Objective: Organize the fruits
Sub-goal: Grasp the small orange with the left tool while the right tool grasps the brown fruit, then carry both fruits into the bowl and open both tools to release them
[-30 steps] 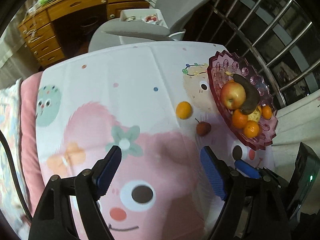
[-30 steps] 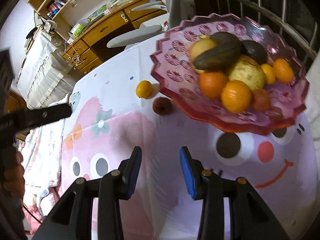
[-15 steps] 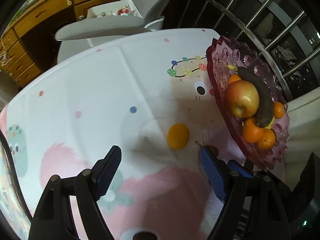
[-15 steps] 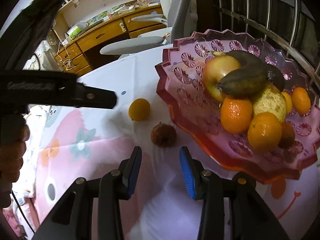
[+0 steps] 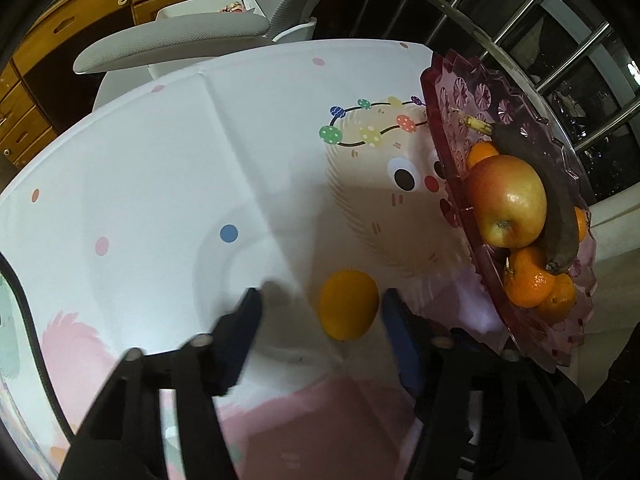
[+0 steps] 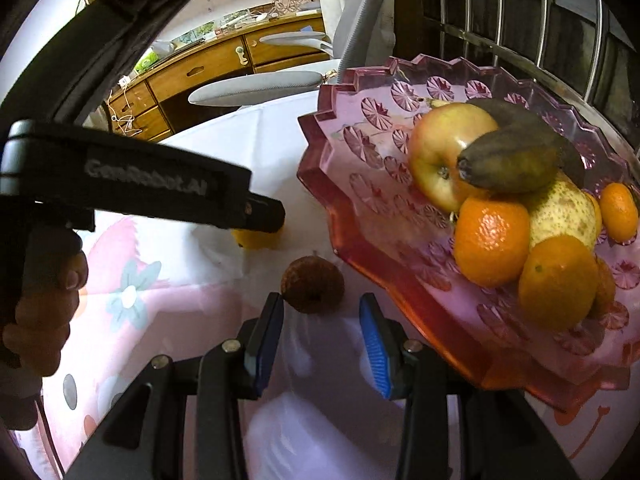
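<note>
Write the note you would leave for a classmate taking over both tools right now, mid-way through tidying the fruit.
Left tool: jaws have just been closing around the loose orange on the tablecloth; a gap shows on the left side, so not gripped yet.
Right tool: narrow but open, empty, just short of the small brown fruit beside the pink dish.
Done: an apple, a dark banana, a pear and several oranges lie in the dish.
Left: grip the loose orange and the brown fruit, then put both in the dish.
</note>
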